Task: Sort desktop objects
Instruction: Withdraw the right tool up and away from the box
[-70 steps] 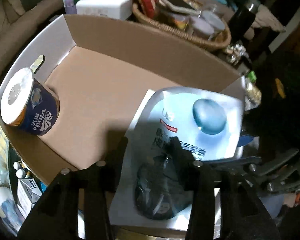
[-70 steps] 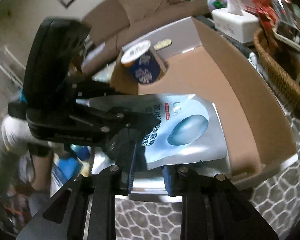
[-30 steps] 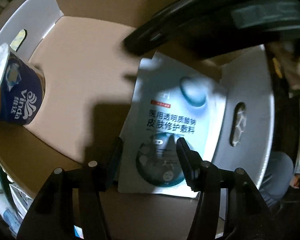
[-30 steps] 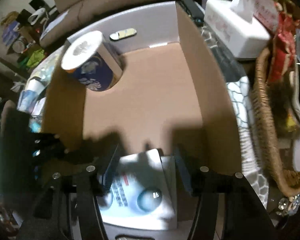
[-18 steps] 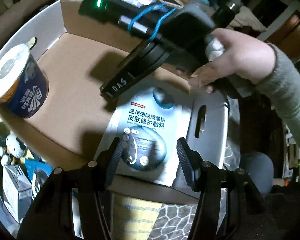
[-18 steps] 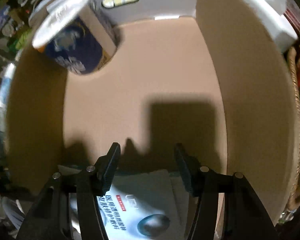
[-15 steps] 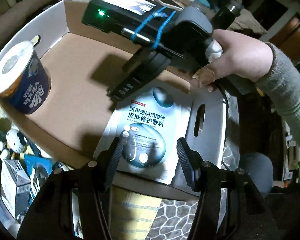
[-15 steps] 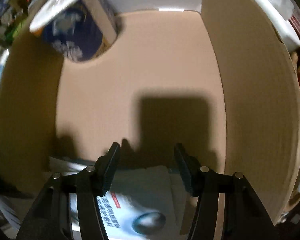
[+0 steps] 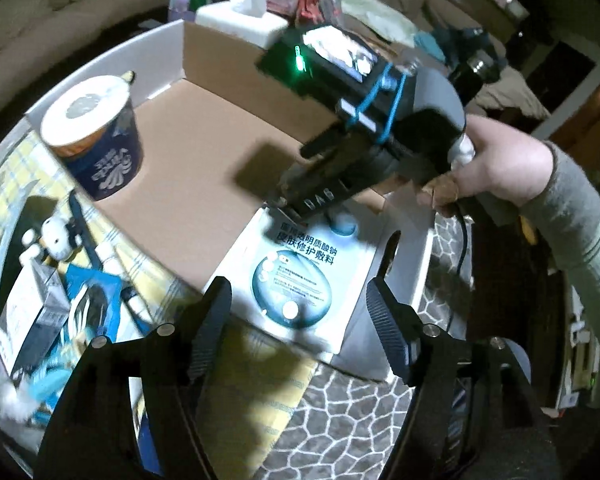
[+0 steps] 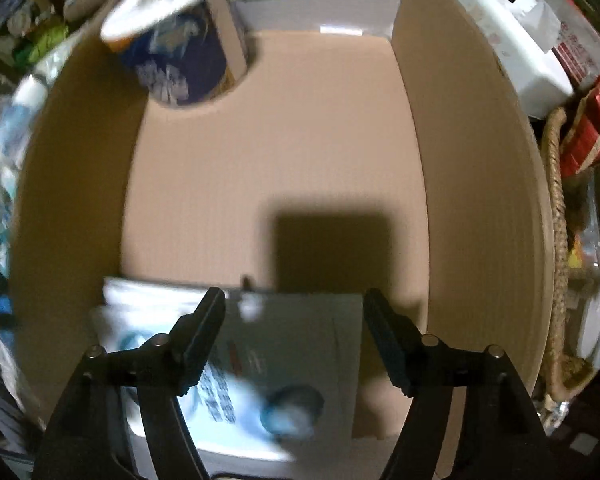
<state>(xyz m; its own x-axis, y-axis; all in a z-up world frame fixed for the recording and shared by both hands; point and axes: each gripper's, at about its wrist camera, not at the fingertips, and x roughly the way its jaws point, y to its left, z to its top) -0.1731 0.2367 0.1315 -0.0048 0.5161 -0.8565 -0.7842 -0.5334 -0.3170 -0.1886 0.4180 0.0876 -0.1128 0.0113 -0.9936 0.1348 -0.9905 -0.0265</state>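
Note:
A silver-blue face mask packet (image 9: 300, 280) lies in the near right corner of an open cardboard box (image 9: 204, 168), partly on its end flap. It also shows in the right wrist view (image 10: 276, 368). My left gripper (image 9: 300, 300) is open and empty, outside the box, above the packet's near end. My right gripper (image 10: 294, 316) is open and empty, hovering inside the box over the packet; its body (image 9: 352, 160) shows in the left wrist view. A blue toilet paper roll (image 9: 96, 140) stands in the box's far left corner, also seen in the right wrist view (image 10: 176, 52).
A white tissue box (image 9: 240, 16) and a wicker basket (image 10: 556, 216) of clutter sit behind the cardboard box. Small boxes, a Hello Kitty figure (image 9: 56, 236) and tubes lie left of it. A patterned tablecloth (image 9: 340, 420) covers the table in front.
Both grippers have let go of the packet, which now lies in the box. My left gripper has pulled back out and up. My right gripper has come over the box's inside.

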